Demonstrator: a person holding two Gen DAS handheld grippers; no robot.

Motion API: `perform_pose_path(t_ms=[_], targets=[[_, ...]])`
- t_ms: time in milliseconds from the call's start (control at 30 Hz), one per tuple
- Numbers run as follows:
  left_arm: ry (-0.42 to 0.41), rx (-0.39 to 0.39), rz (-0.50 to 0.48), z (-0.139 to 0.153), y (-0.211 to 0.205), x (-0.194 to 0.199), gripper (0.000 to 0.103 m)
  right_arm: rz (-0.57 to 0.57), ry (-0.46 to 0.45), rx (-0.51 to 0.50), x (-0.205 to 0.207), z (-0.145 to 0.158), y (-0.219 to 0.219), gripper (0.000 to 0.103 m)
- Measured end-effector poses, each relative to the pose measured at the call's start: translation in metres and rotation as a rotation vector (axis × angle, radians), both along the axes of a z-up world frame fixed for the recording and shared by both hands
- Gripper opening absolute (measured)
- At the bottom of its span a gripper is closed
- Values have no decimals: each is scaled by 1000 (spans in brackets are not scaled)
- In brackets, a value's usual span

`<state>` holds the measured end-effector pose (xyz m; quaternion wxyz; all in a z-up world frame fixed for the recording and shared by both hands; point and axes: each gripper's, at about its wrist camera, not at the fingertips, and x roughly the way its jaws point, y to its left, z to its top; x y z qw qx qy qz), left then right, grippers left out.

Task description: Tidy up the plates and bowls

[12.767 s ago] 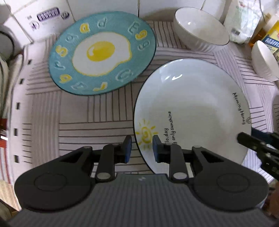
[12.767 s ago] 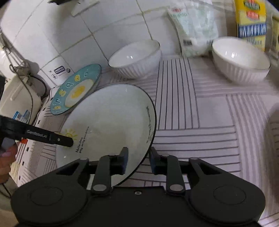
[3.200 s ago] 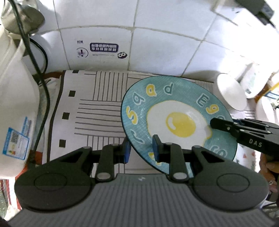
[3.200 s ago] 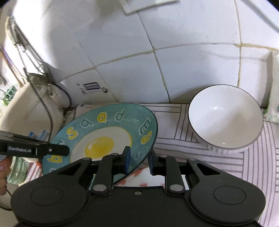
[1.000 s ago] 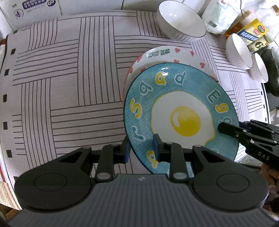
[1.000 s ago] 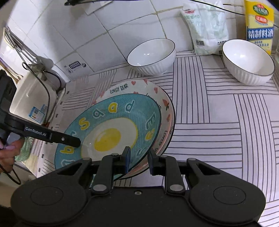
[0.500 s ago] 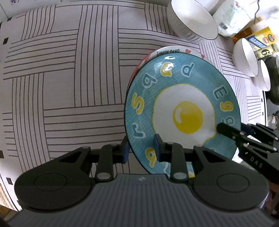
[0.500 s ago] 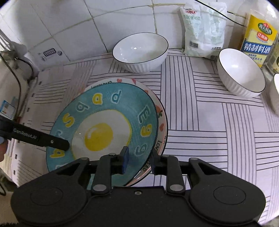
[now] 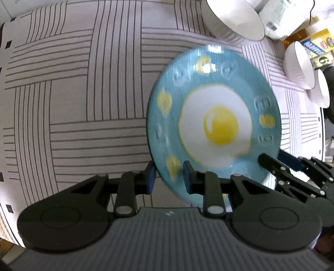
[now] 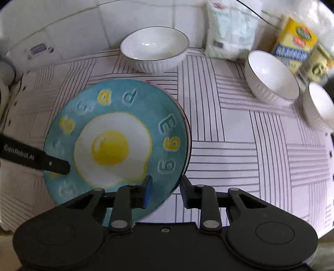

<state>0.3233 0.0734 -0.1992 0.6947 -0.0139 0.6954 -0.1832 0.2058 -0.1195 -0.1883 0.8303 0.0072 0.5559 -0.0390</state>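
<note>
The teal fried-egg plate (image 9: 217, 125) (image 10: 117, 143) lies on top of the plate stack, whose rim peeks out at its right edge (image 10: 189, 133). My left gripper (image 9: 168, 179) straddles the plate's near-left rim with its jaws parted wider than the rim. My right gripper (image 10: 165, 189) straddles the near-right rim, jaws also parted. Each gripper shows in the other's view, the right one (image 9: 292, 168) and the left one (image 10: 35, 158). A large white bowl (image 10: 154, 49) (image 9: 233, 18) stands behind the plates. Two smaller white bowls (image 10: 271, 76) (image 10: 319, 104) stand at the right.
A striped mat (image 9: 73, 104) covers the counter. A white bag (image 10: 229, 31) and yellow cartons (image 10: 294, 43) stand against the tiled wall at the back right. A white appliance edge (image 10: 4, 83) is at the far left.
The egg plate has been lowered flat onto the stack, hiding the heart plate beneath. Both grippers' jaws have widened from clamping the rim to standing open around it.
</note>
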Motion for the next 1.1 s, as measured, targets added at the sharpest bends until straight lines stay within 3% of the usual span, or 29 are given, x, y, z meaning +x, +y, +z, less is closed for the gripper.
perform_pose_path(t_ms=[400,700,967,1100], targets=[[-89,77,-59,22,-17,-31,29,51,-90,-5,-41,22,-13,37],[-228,145,-16,73,-48,-82,40,126,-160,22,-81,43,-65,41],[-300,199,-10,117,-96,-142,44,181,-247,35,-117,89,-118,48],[-318,176,-1,140,-121,-170,48,207,-254,46,-133,110,-142,48]])
